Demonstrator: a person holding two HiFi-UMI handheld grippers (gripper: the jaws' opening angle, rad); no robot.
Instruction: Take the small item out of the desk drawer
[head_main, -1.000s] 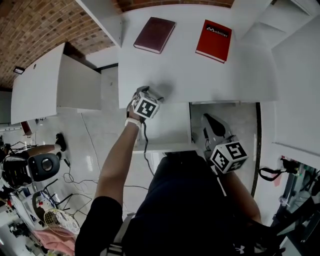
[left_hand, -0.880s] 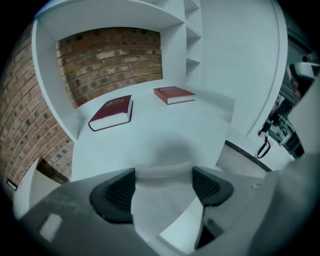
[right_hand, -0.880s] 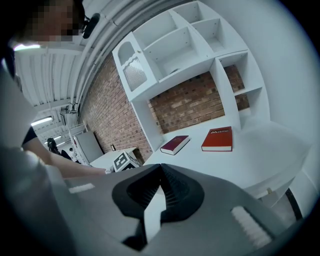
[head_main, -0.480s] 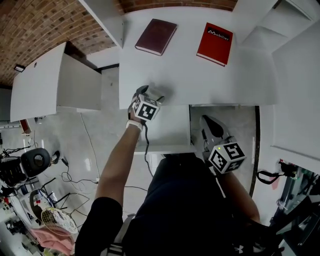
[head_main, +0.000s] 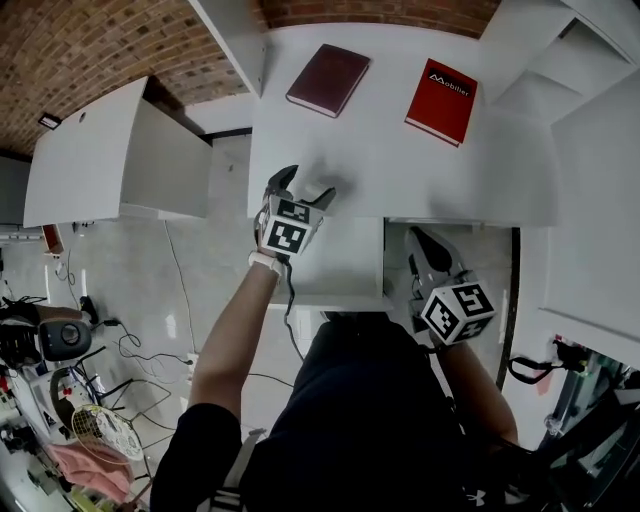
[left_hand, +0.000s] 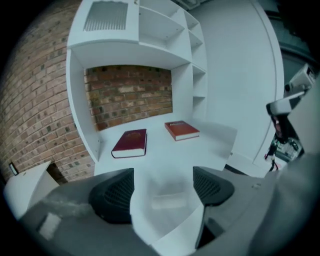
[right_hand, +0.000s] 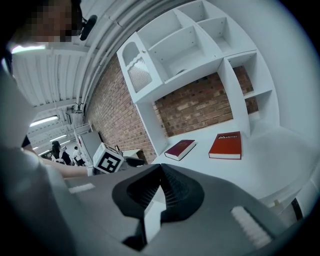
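A small pale item (left_hand: 169, 199), blurred, lies on the white desk top (head_main: 400, 160) near its front edge. My left gripper (head_main: 305, 183) (left_hand: 164, 187) stands open over it, one jaw on each side and neither touching it. In the head view the item (head_main: 318, 191) shows at the gripper's tip. Just below the desk edge the white drawer (head_main: 340, 265) is pulled out. My right gripper (head_main: 420, 243) (right_hand: 161, 187) hangs shut and empty to the right of the drawer, below desk level.
A maroon book (head_main: 328, 80) and a red book (head_main: 441, 88) lie at the back of the desk, under white shelving (right_hand: 190, 45) on a brick wall. A white cabinet (head_main: 110, 150) stands to the left. Cables (head_main: 150, 350) trail on the floor.
My left gripper has moved from the drawer up over the desk's front edge and its jaws have spread apart, leaving the small item on the desk. The right gripper has barely moved.
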